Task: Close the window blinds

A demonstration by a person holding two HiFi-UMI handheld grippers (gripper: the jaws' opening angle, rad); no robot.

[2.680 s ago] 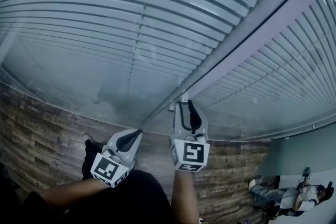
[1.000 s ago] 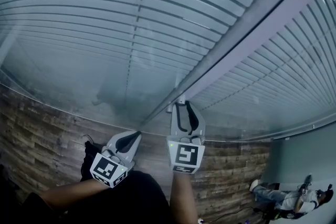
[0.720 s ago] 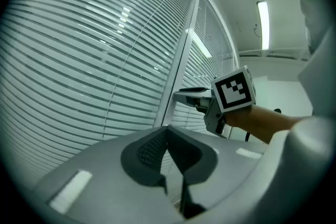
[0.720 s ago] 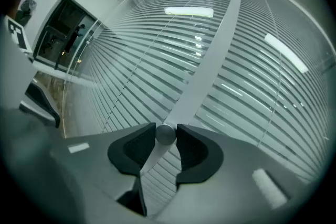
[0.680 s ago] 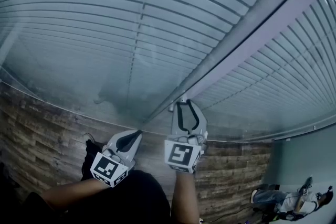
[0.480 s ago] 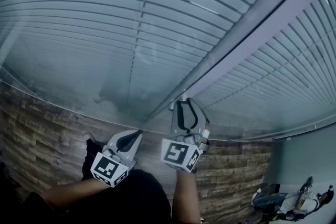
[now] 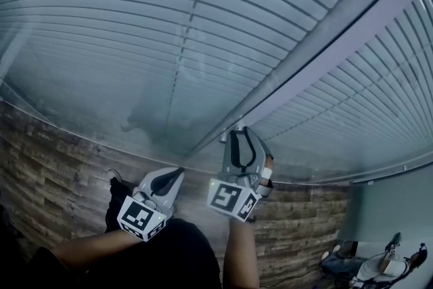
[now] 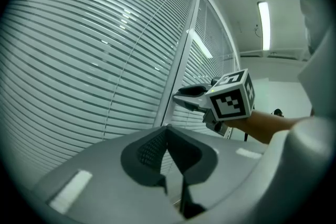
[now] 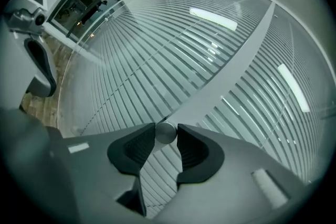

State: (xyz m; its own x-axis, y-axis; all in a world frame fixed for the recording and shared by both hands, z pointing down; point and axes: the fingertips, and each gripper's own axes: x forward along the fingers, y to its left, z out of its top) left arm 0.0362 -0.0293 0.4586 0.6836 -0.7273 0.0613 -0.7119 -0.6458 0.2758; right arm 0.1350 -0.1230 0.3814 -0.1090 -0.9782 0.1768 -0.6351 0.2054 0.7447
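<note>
Knob [image 9: 166, 132] at frame post [image 7: 325, 44] pinched by right tool [image 7: 238, 133], jaws just easing; left tool [image 7: 177, 172] pressed together, free alongside

Head view looked steeply down, close against the window blinds [image 7: 101, 24], with the wooden floor [image 7: 54, 166] below. Left gripper view faced obliquely along the blinds; right gripper view faced them more squarely, very near. All three views shared the blinds and the grey mullion [image 7: 325, 57].

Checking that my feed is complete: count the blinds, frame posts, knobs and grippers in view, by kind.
Blinds: 2
Frame post: 1
Knob: 1
Grippers: 2, the left gripper and the right gripper, whose jaws, just eased slightly wider, grip the knob
Total: 6
</note>
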